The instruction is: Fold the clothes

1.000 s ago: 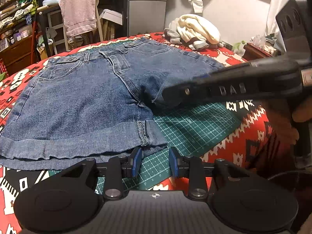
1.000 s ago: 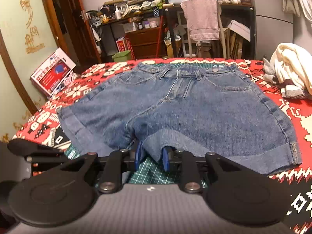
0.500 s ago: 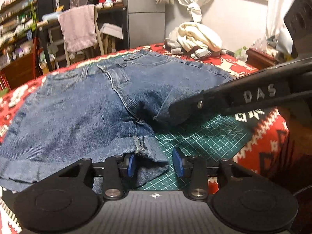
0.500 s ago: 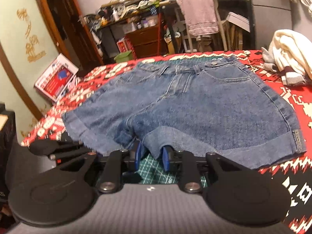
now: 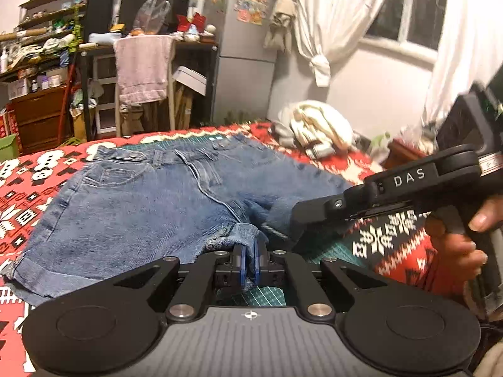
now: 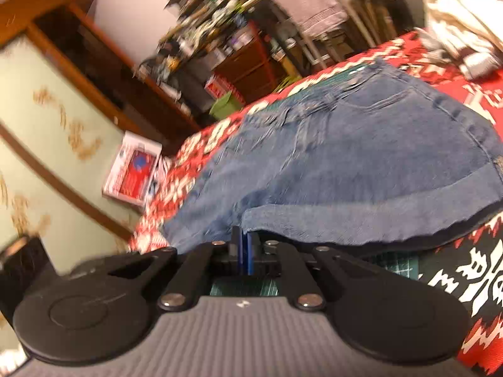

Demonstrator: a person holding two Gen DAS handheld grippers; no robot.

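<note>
Blue denim shorts (image 5: pixel 151 201) lie waistband-far on a green cutting mat (image 5: pixel 264 297) over a red patterned cloth (image 5: pixel 28 182). My left gripper (image 5: pixel 250 260) is shut on the cuffed hem of the left leg, beside the crotch, and the fabric bunches up between its blue pads. My right gripper (image 5: pixel 297 220) comes in from the right, held by a hand (image 5: pixel 456 238), its tip at the other leg's inner hem. In the tilted, blurred right wrist view that gripper (image 6: pixel 244 256) is shut on the hem of the shorts (image 6: pixel 361 157), which lifts off the mat (image 6: pixel 245 286).
A pile of cream and grey clothes (image 5: pixel 317 132) sits on the far right of the cloth, also seen in the right wrist view (image 6: pixel 456 15). Behind the bed stand a chair with a pink towel (image 5: pixel 141 66), cluttered shelves and a fridge (image 5: pixel 242 56).
Both grippers went from open around the inner leg hems to shut on them. The hems are now lifted and bunched, and the right gripper has tilted.
</note>
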